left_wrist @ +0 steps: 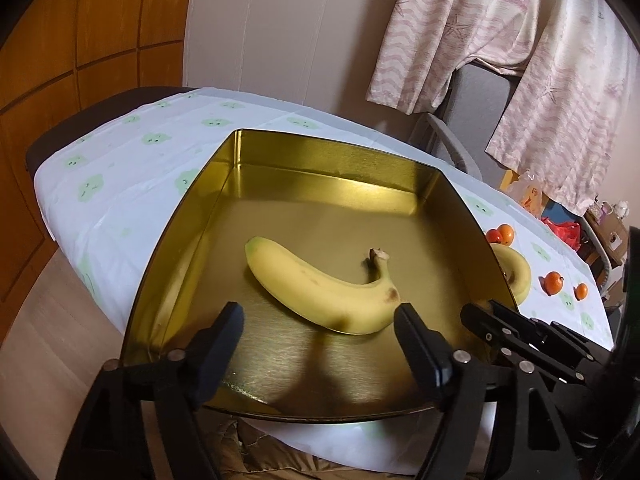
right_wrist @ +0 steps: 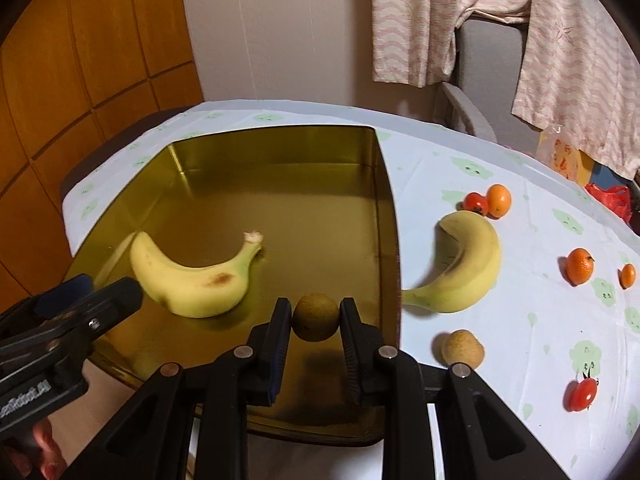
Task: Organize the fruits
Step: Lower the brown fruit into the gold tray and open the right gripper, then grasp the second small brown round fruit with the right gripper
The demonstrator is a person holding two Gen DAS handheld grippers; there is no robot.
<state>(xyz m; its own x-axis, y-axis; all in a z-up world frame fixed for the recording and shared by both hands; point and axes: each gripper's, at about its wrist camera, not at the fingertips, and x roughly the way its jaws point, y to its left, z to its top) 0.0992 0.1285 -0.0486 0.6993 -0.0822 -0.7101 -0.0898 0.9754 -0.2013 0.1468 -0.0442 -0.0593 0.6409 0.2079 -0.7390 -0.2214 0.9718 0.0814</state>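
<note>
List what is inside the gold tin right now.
One banana lies on the gold tin floor. The right claw holds a small brown round fruit over the floor. The claws hide part of the tin's near edge.

L gripper (left_wrist: pixel 318 316) agape, R gripper (right_wrist: pixel 315 316) clamped

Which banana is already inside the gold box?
The banana with the brown spot, lying on the floor of the gold box. The other banana is still on the tablecloth, right of the box beside the small fruits.
</note>
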